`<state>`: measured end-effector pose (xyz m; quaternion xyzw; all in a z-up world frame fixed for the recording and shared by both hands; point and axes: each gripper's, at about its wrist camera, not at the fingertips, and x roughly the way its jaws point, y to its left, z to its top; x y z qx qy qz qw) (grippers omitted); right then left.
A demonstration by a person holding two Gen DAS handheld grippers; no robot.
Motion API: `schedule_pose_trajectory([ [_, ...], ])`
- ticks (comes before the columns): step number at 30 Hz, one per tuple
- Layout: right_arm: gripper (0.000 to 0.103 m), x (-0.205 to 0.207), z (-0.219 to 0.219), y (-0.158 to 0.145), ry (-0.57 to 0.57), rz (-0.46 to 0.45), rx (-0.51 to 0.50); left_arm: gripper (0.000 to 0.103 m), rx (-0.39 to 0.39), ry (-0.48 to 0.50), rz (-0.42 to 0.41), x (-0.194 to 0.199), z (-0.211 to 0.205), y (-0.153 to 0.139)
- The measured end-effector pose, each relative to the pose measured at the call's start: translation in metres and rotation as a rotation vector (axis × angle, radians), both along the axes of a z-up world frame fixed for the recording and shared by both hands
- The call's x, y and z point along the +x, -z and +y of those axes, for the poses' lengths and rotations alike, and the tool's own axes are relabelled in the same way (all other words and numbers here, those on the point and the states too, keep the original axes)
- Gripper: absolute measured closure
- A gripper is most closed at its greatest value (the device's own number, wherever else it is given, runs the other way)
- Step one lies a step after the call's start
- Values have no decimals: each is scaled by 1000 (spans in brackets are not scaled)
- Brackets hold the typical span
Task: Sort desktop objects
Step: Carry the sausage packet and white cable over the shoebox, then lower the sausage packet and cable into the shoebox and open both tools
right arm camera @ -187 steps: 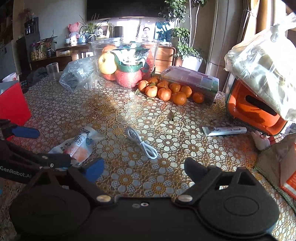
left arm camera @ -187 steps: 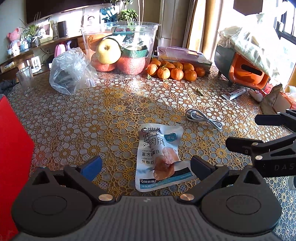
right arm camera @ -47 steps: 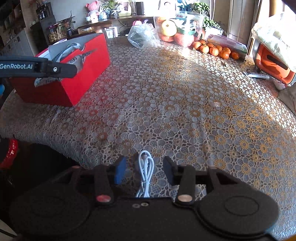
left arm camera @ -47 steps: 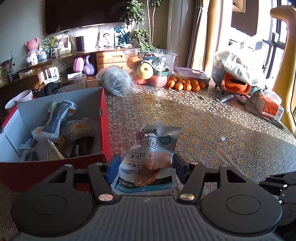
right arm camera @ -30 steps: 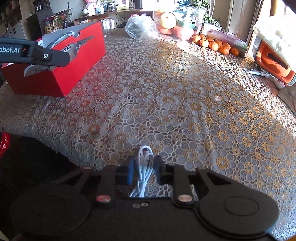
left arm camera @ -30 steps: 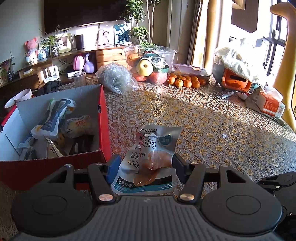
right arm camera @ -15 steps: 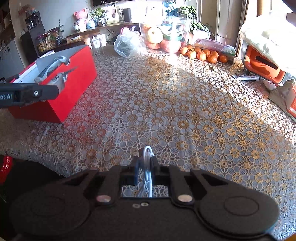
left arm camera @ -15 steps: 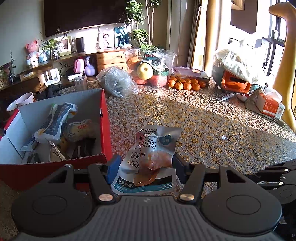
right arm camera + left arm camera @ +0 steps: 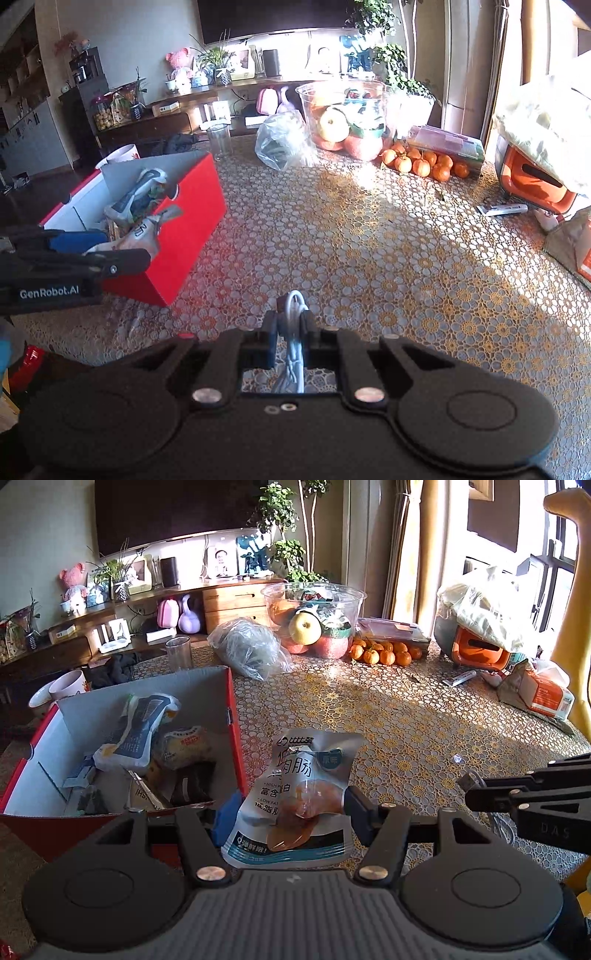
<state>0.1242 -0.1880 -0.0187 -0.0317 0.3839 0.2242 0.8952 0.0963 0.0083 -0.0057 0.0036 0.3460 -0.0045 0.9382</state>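
My left gripper (image 9: 290, 805) is shut on a silver-blue snack pouch (image 9: 295, 797) and holds it above the table, just right of the open red box (image 9: 236, 738). The box holds several snack packets (image 9: 136, 731). My right gripper (image 9: 291, 321) is shut on a coiled white cable (image 9: 293, 332), held above the table's near edge. In the right wrist view the red box (image 9: 184, 221) stands to the left, with the left gripper (image 9: 74, 258) in front of it. In the left wrist view the right gripper (image 9: 476, 794) shows at the right edge.
At the table's far side stand a clear bowl of fruit (image 9: 314, 624), a plastic bag (image 9: 251, 650), a glass (image 9: 179, 653), oranges (image 9: 384, 655), an orange appliance (image 9: 476, 650) and a tube (image 9: 460, 679). An orange carton (image 9: 539, 694) lies at right.
My right gripper has shut on the cable, lifted it and tilted up toward the room. My left gripper holds the pouch almost still beside the box.
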Motion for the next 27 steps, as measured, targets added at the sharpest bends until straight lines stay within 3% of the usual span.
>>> schedule_pose_trajectory([
  [27, 91, 20, 128, -59, -234, -55, 16, 42, 48, -180, -12, -23, 131, -36],
])
